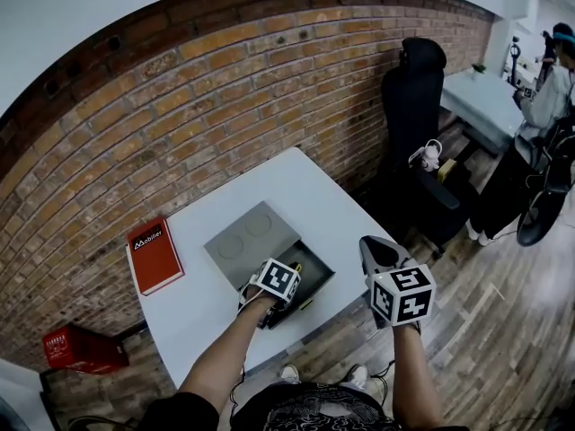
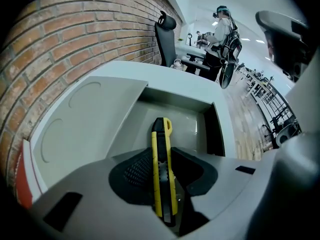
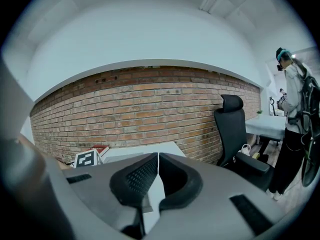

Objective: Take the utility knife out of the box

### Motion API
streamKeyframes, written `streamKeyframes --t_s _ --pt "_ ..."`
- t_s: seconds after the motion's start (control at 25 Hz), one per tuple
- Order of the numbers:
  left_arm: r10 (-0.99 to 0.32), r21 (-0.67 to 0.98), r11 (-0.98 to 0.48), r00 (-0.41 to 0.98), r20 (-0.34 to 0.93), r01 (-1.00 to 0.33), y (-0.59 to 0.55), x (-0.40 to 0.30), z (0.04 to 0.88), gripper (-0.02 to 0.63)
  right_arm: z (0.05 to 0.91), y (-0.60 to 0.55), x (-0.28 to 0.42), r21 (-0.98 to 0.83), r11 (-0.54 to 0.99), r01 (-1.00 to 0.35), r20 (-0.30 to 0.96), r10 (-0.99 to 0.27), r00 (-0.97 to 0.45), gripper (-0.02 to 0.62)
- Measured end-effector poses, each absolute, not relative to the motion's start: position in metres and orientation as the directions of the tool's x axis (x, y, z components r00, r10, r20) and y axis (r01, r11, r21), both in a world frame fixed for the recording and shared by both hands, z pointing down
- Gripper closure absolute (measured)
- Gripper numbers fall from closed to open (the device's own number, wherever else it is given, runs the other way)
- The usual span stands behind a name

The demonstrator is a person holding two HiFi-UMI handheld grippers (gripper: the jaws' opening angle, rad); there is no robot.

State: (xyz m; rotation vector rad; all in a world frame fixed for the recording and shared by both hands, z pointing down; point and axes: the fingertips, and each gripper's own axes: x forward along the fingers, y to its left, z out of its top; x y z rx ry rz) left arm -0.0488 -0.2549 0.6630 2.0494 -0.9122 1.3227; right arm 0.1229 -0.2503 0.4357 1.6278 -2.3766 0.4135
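Observation:
A yellow and black utility knife [image 2: 161,134] stands lengthwise between the jaws of my left gripper [image 2: 162,156], whose pads press on both of its sides. That gripper [image 1: 284,300] points steeply down into the open grey box [image 1: 316,277] on the white table [image 1: 296,182]. The box's lid [image 1: 244,239] lies flat on the left of the box, and the inner wall [image 2: 175,96] shows beyond the knife. My right gripper [image 1: 370,248] hangs off the table's right edge, over the wooden floor. Its jaws [image 3: 157,159] are shut with nothing between them.
A red book [image 1: 154,254] lies at the table's left end. A black office chair [image 1: 413,106] stands by the brick wall beyond the table. A red crate [image 1: 79,348] sits on the floor at left. A person [image 1: 550,88] stands by another table at far right.

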Motion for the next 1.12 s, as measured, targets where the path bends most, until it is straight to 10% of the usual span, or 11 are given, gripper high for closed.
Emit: streamKeyframes --t_s 1.12 --pt "-0.638 0.037 -0.548 0.446 0.628 -0.836 -0.279 -0.046 0.506 0.477 0.414 -0.253 0.092 -0.109 0.47 -0.876 0.289 -0.828 -0.48 0.574"
